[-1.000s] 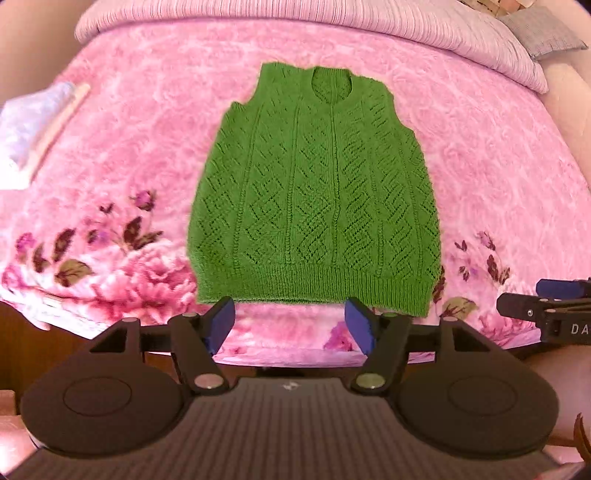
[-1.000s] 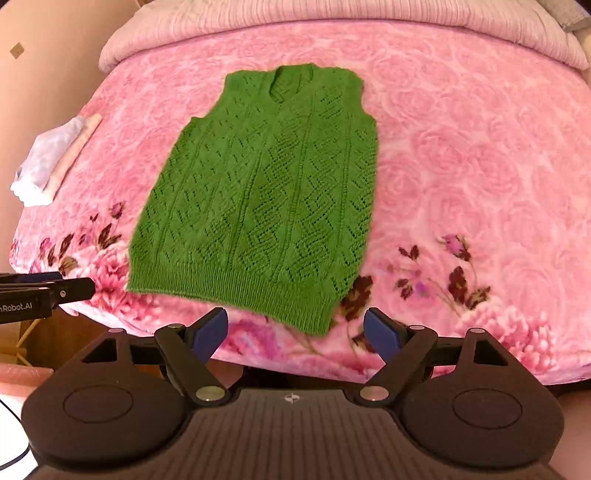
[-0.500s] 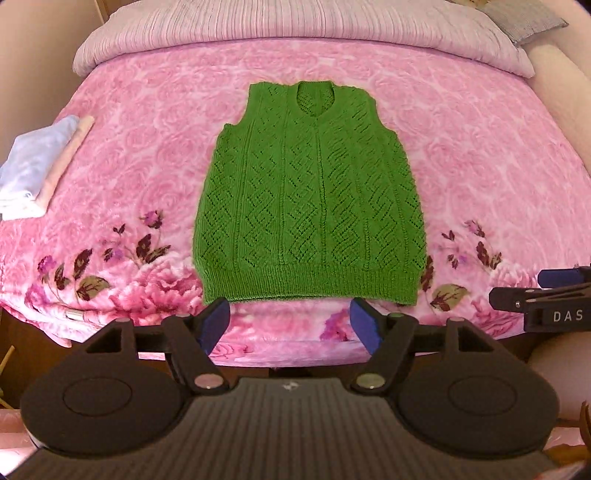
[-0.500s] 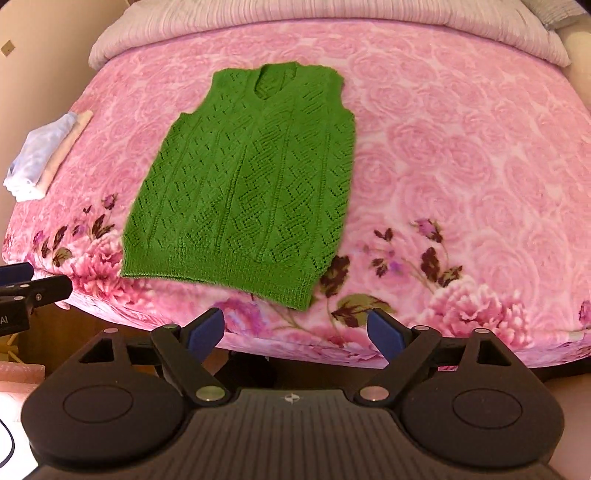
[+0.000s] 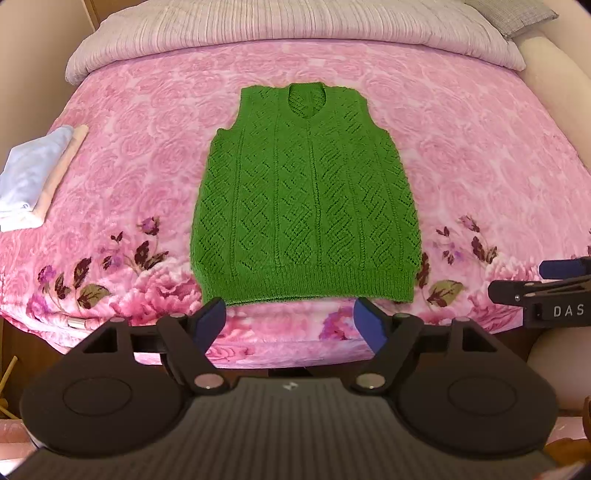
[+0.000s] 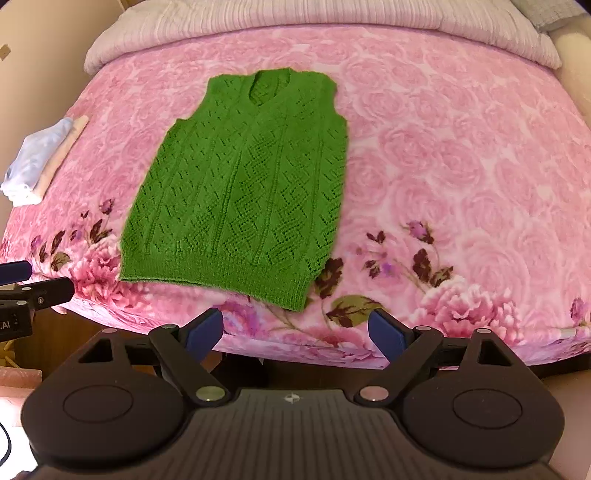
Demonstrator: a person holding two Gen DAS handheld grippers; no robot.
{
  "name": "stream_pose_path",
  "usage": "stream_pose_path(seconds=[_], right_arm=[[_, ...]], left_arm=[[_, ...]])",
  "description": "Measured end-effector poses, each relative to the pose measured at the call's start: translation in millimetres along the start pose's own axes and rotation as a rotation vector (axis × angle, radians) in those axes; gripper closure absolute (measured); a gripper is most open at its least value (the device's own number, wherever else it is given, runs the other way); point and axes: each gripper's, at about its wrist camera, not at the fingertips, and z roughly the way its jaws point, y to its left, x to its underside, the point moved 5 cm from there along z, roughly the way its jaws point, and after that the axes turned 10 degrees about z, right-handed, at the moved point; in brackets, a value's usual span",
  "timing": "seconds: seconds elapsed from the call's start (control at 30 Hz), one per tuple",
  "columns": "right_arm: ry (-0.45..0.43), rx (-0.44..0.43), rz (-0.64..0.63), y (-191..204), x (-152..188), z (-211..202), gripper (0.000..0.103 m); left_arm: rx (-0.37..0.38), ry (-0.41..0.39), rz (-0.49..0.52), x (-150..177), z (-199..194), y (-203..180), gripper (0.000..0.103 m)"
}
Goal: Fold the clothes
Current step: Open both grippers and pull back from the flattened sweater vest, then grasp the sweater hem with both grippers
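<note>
A green knitted sleeveless vest (image 5: 308, 199) lies flat on the pink flowered blanket (image 5: 147, 177), neck away from me, hem near the bed's front edge. It shows again in the right wrist view (image 6: 243, 192), to the left. My left gripper (image 5: 290, 319) hovers above the bed's front edge just below the hem, its jaws opening with nothing between them. My right gripper (image 6: 295, 326) hangs to the right of the hem's right corner, open and empty. Each gripper's tip shows at the edge of the other's view.
A folded stack of pale blue and cream cloth (image 5: 33, 177) lies at the bed's left side. A striped mauve quilt (image 5: 295, 29) runs along the far end. A grey pillow (image 5: 517, 14) sits at the back right. Wood shows under the bed's front edge.
Both grippers have pulled back and up from the bed, so the vest looks smaller and farther. The left jaws have spread a little wider. The vest has not moved.
</note>
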Motion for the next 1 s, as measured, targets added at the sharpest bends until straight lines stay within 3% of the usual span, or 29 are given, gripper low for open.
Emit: stream_pose_path(seconds=[0.37, 0.53, 0.63, 0.73, 0.87, 1.0], right_arm=[[-0.025, 0.015, -0.03, 8, -6, -6, 0.014], [-0.007, 0.001, 0.009, 2, -7, 3, 0.014], [0.0, -0.05, 0.095, -16, -4, 23, 0.014], [0.013, -0.1, 0.19, -36, 2, 47, 0.019], [0.078, -0.176, 0.362, -61, 20, 98, 0.025], [0.074, -0.271, 0.504, -72, 29, 150, 0.036]], left_arm=[[0.024, 0.004, -0.027, 2, 7, 15, 0.029], [0.087, -0.008, -0.097, 9, 22, 39, 0.028], [0.13, -0.005, -0.166, 25, 49, 64, 0.032], [0.162, 0.021, -0.235, 44, 83, 87, 0.044], [0.207, 0.015, -0.334, 63, 135, 116, 0.043], [0.266, -0.017, -0.461, 70, 193, 146, 0.043]])
